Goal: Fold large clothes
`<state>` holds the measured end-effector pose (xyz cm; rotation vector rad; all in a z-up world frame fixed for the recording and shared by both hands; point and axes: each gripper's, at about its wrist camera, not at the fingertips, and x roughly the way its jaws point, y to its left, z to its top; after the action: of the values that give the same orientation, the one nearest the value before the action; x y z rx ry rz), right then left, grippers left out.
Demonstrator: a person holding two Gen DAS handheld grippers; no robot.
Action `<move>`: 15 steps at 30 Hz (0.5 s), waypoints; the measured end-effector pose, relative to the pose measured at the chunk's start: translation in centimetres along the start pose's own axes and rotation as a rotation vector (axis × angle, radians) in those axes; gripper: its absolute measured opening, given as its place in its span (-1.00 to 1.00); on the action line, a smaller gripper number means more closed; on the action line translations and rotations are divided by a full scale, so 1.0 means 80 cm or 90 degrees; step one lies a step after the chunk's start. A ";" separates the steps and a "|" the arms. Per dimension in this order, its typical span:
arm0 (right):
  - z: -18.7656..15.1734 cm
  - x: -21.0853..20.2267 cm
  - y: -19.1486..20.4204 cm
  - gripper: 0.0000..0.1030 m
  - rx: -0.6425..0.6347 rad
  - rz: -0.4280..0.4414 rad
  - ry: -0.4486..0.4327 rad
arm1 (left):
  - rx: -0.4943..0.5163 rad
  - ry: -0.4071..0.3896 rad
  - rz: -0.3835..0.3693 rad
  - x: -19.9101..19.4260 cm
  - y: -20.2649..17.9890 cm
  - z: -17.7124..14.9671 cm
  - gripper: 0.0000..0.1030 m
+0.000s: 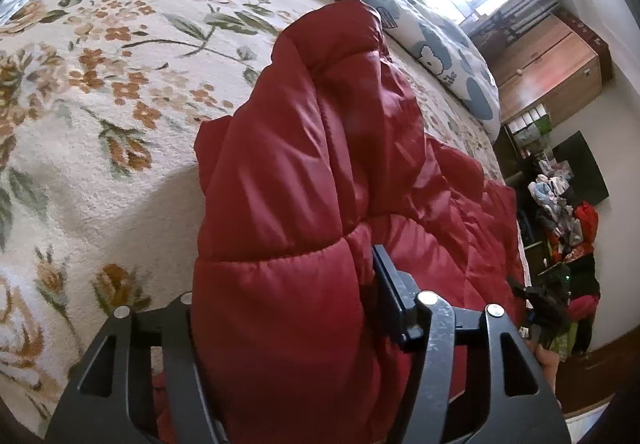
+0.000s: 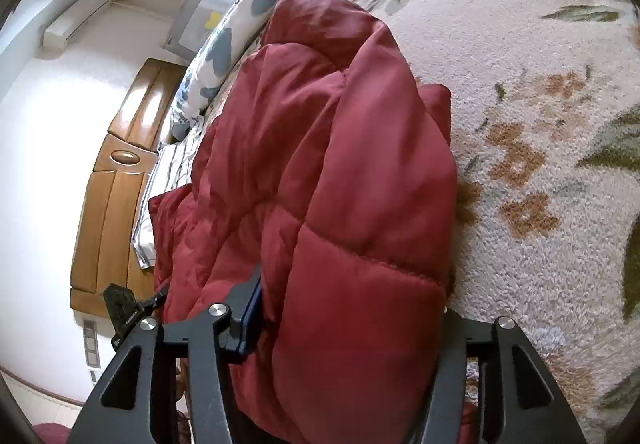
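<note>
Quilted red jacket (image 1: 320, 172), puffy and glossy, is draped on a fleecy floral blanket (image 1: 100, 84); a thick fold is clamped by the left gripper (image 1: 280, 304) at the near edge. From the right wrist, the jacket (image 2: 340, 184) is likewise pinched by the right gripper (image 2: 352, 320), beside a wooden headboard (image 2: 116, 180).

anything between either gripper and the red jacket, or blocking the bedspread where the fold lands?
Nothing visible. The left gripper and right gripper each already clamp the red puffer jacket. The floral bedspread beside it shows bare; the patterned duvet lies along the far edge, off to the side.
</note>
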<state>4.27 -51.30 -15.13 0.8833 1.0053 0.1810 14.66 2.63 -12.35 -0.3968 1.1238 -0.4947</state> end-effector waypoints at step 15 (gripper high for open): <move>-0.001 -0.016 0.007 0.66 -0.024 -0.071 -0.023 | 0.037 -0.025 0.074 -0.019 -0.012 0.012 0.52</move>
<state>3.64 -51.54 -13.88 0.7919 1.0119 0.0892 14.88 2.74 -10.30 -0.2871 1.0859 -0.4145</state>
